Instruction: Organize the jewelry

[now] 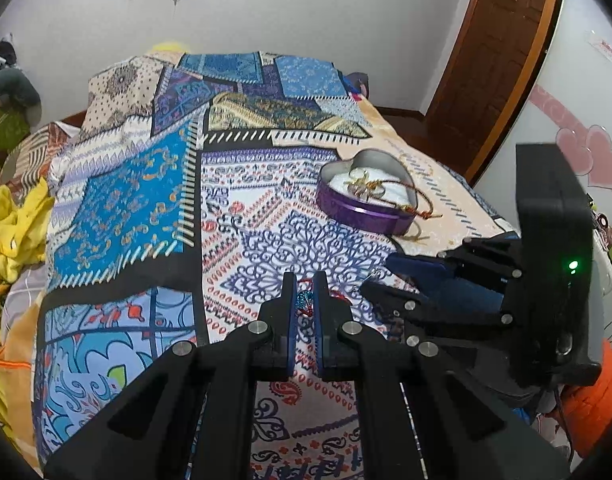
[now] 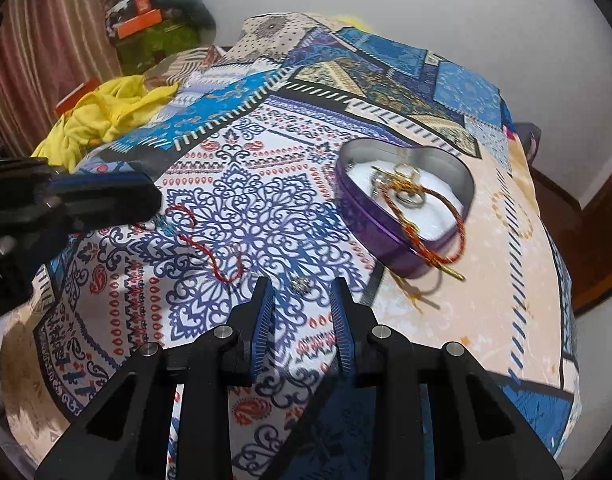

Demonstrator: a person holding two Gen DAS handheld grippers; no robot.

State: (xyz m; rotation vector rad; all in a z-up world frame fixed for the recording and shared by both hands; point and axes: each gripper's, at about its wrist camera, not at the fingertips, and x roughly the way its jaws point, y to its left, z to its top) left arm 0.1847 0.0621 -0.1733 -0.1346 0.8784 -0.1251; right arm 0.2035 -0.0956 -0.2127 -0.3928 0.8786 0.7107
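Presently we hold a red string bracelet clenched in our left gripper above the patterned bedspread, our right gripper parted around a small silver charm, the heart-shaped tin beyond

I am viewing my left gripper and right gripper: matte black linkage arms, silver pivot screws, blue ribbed pads; one housing is showing a green lamp.
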